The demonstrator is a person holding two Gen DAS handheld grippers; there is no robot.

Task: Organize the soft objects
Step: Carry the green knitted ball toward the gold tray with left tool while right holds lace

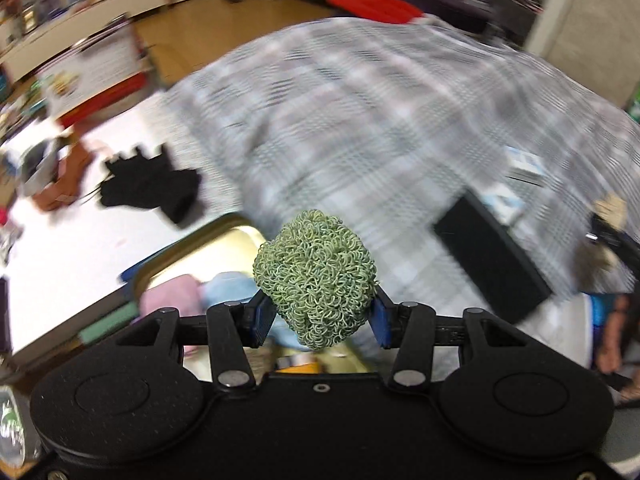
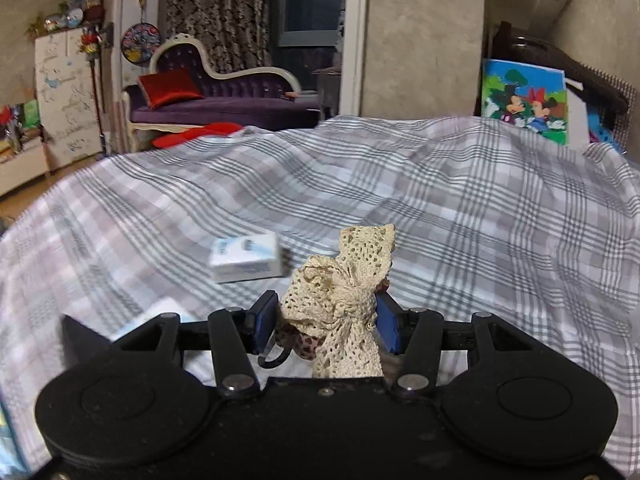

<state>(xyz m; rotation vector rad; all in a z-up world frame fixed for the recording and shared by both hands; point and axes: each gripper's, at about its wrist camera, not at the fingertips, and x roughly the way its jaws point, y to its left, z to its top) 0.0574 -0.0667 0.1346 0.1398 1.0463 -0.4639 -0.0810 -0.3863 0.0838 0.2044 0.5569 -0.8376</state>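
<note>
My left gripper (image 1: 320, 314) is shut on a green curly scrubber ball (image 1: 316, 278) and holds it above a yellow-lined box (image 1: 192, 256) that has pink and light blue soft items (image 1: 176, 300) inside. My right gripper (image 2: 326, 322) is shut on a cream lace bow (image 2: 344, 296) with a leopard-print piece (image 2: 304, 344) under it, held above the plaid bed. The right gripper also shows at the right edge of the left wrist view (image 1: 608, 232).
A plaid bedspread (image 2: 440, 200) covers the bed. A white and blue tissue pack (image 2: 246, 256) lies on it. A black flat box (image 1: 492, 264), black cloth (image 1: 152, 184) and an orange item (image 1: 68, 176) lie around. A purple sofa (image 2: 224, 100) stands behind.
</note>
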